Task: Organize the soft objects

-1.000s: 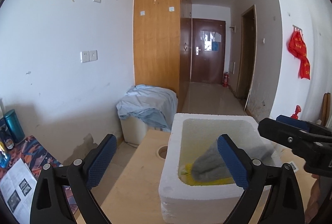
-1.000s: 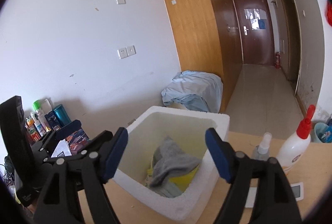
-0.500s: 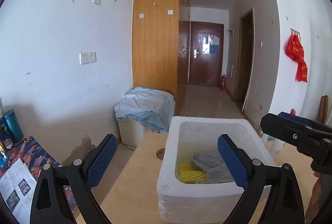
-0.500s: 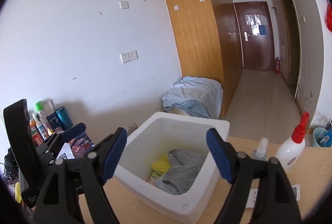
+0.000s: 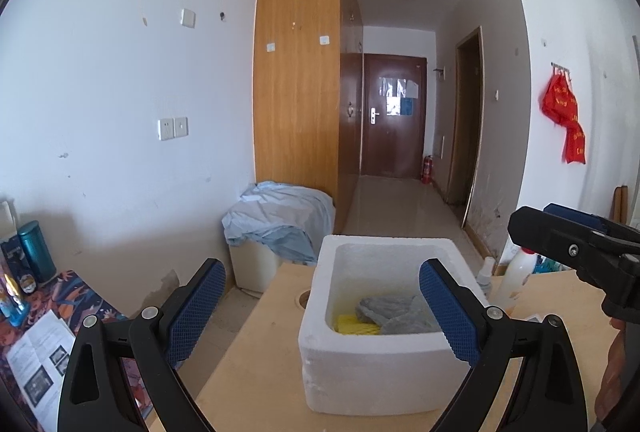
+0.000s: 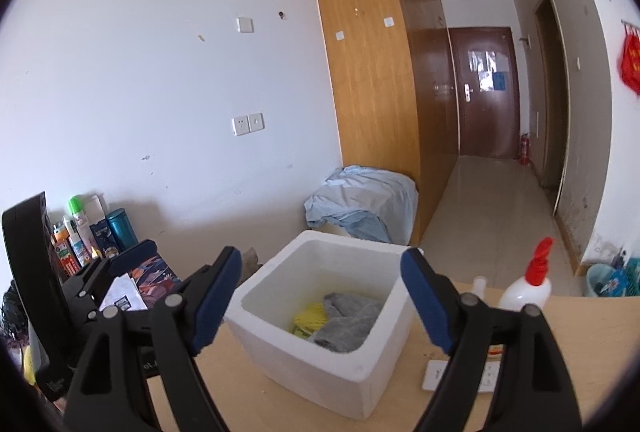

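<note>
A white foam box [image 5: 380,364] stands on the wooden table; it also shows in the right wrist view [image 6: 320,360]. Inside lie a grey cloth [image 5: 394,312] [image 6: 346,320] and a yellow soft item [image 5: 354,326] [image 6: 308,314]. My left gripper [image 5: 320,312] is open and empty, held back from the box and above the table. My right gripper [image 6: 322,300] is open and empty, also back from the box. The right gripper's black body shows at the right edge of the left wrist view [image 5: 576,252].
A white glue bottle with a red nozzle [image 6: 528,280] and a small spray bottle [image 6: 478,286] stand right of the box. A white card [image 6: 436,374] lies on the table [image 6: 248,400]. Bottles and cans [image 6: 92,236] crowd a side surface at left. A cloth-covered bin [image 5: 280,220] stands on the floor.
Both grippers have pulled back and up from the box. The grey cloth, hanging high over the box a second ago, now lies settled inside it.
</note>
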Motion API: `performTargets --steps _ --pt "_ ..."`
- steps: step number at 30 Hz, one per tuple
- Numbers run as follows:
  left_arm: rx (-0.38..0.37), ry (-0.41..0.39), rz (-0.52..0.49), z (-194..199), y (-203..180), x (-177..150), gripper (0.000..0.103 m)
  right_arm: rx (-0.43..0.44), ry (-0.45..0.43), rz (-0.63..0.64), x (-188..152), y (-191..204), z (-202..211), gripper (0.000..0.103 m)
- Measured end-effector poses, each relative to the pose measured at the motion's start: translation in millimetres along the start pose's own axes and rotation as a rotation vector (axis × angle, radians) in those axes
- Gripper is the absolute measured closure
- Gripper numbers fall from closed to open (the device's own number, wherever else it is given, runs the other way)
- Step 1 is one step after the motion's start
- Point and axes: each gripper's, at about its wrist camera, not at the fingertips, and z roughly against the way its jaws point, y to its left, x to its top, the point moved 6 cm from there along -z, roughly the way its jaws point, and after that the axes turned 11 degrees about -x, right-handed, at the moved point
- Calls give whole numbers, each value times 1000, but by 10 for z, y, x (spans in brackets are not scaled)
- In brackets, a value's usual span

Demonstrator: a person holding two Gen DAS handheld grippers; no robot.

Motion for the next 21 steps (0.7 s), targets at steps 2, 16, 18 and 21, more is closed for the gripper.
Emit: performTargets --steps 2,16,18,21 --pt "-3 -6 -2 94 -38 12 5 -13 -5 12 -9 12 103 16" --pt "-20 -69 -5 1033 -350 -109 5 -20 -132 -3 -178 158 1127 1" --pt "-26 -84 -7 1208 -398 -145 5 -20 -145 5 -235 208 1282 0" --pt "-31 -108 -7 1455 -474 -186 0 -19 -166 6 -294 244 1485 0"
